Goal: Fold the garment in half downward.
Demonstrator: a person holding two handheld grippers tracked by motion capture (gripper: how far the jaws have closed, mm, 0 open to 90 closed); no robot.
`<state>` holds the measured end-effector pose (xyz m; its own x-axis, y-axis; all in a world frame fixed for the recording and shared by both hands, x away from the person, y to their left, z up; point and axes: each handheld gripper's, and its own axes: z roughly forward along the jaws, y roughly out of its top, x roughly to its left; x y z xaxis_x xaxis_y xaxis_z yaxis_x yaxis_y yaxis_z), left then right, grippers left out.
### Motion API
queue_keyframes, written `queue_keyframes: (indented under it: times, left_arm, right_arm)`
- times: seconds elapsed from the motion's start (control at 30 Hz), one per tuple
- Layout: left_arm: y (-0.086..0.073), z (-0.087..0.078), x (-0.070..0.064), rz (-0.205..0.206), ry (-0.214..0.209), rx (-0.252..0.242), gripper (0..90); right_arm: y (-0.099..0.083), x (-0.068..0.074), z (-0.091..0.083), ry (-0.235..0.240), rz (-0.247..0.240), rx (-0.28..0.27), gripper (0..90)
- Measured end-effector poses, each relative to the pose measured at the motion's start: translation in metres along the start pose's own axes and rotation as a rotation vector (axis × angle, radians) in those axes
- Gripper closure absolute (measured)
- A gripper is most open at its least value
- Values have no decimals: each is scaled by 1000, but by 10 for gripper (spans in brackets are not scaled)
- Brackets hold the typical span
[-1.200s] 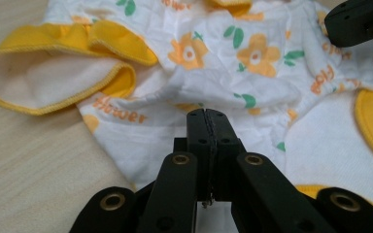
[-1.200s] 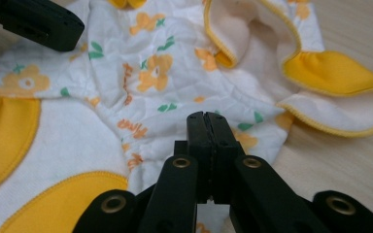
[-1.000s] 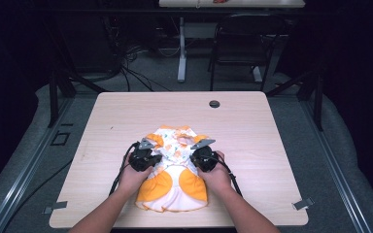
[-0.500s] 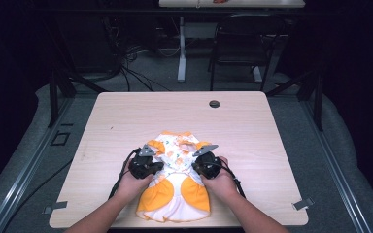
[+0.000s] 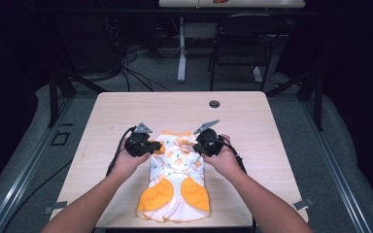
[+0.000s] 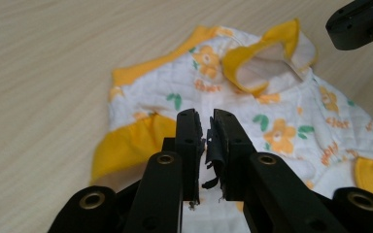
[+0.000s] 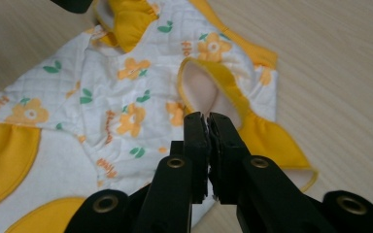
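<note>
A small quilted garment [image 5: 175, 167], white with orange flowers and yellow trim, lies flat on the wooden table [image 5: 121, 111] near its front edge. Its sleeves are folded in over the chest. My left gripper [image 5: 156, 145] is at the garment's upper left and is shut, with nothing showing between the jaws [image 6: 206, 121]. The garment's [image 6: 281, 121] collar lies beyond it. My right gripper [image 5: 195, 143] is at the upper right and is also shut [image 7: 207, 119], with its tips just over the yellow sleeve opening [image 7: 209, 87].
A black round grommet [image 5: 214, 103] is set in the table's far side. Bare wood lies left, right and beyond the garment. Past the far edge stand a dark chair [image 5: 243, 43] and a white table leg [image 5: 181, 53], with cables on the floor.
Both grippers have moved away from me, from the garment's middle to its top. The top part now lies narrower, with the sleeves folded in.
</note>
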<state>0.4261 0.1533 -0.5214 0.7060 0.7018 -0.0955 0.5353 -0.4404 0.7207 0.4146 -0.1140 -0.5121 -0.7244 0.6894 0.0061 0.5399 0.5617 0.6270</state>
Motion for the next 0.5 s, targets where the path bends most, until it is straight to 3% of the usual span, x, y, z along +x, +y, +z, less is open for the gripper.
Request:
queue_keyframes:
  times: [0.03,0.13,0.33,0.5]
  left_arm:
    - [7,1,5,17,18,13,809]
    - [15,3,13,18,14,33,815]
    - [20,10,23,3,23,35,800]
    - [20,19,34,14,31,68,753]
  right_arm:
    - [8,-4,3,2,-27,15,863]
    - [15,-7,7,-12,-71,36,864]
    - [25,-18,18,-10,-48,48,851]
    - [29,-30,27,-12,-27,62,827]
